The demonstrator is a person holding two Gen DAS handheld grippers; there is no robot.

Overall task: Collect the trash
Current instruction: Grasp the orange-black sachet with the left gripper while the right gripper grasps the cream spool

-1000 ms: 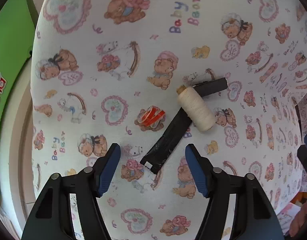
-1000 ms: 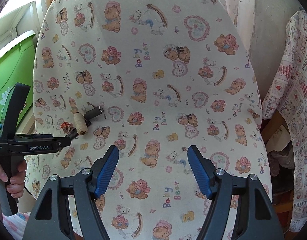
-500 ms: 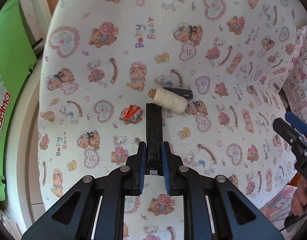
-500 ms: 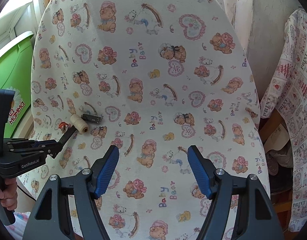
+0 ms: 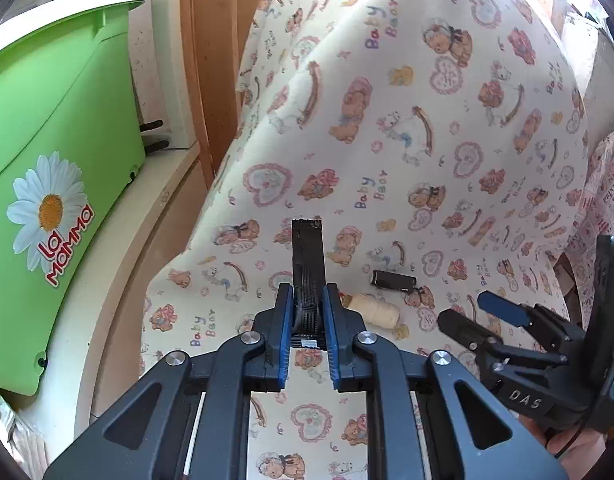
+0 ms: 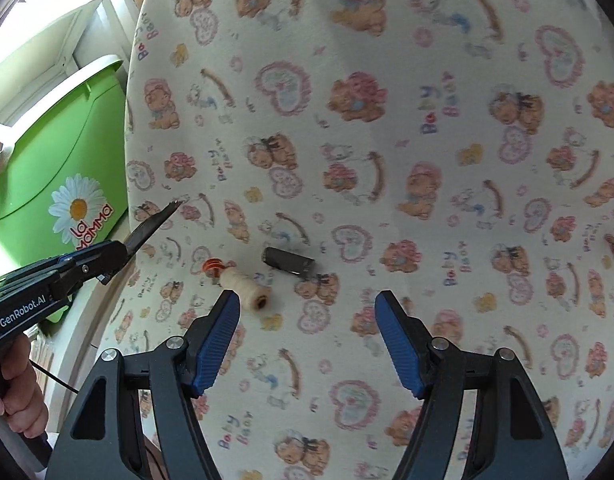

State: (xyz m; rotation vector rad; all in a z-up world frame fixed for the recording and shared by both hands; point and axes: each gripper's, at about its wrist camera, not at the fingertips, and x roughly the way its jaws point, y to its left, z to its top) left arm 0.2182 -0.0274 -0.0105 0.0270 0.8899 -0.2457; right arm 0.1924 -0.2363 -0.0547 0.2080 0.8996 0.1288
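Observation:
My left gripper (image 5: 307, 304) is shut on a long black flat wrapper (image 5: 307, 256) and holds it up off the teddy-bear cloth (image 5: 427, 160). The right wrist view shows that gripper (image 6: 119, 250) at the left with the wrapper (image 6: 153, 224) sticking out of it. A cream thread spool (image 6: 247, 286), a short dark tube (image 6: 289, 260) and a small orange-red scrap (image 6: 211, 266) lie on the cloth. My right gripper (image 6: 307, 320) hangs open just in front of the spool and tube, with nothing between its fingers. In the left wrist view it (image 5: 491, 316) is at the right, beside the spool (image 5: 373, 310) and tube (image 5: 393, 280).
A green plastic bin (image 5: 55, 140) with a daisy label stands to the left of the cloth-covered seat, on a pale ledge (image 5: 147, 240). A wooden post (image 5: 211, 60) rises behind it. Another printed cloth (image 5: 603, 200) hangs at the right.
My left gripper shut on the black wrapper, lifted it off the cloth and swung left toward the green bin. My right gripper moved left, closer to the spool and tube, still open.

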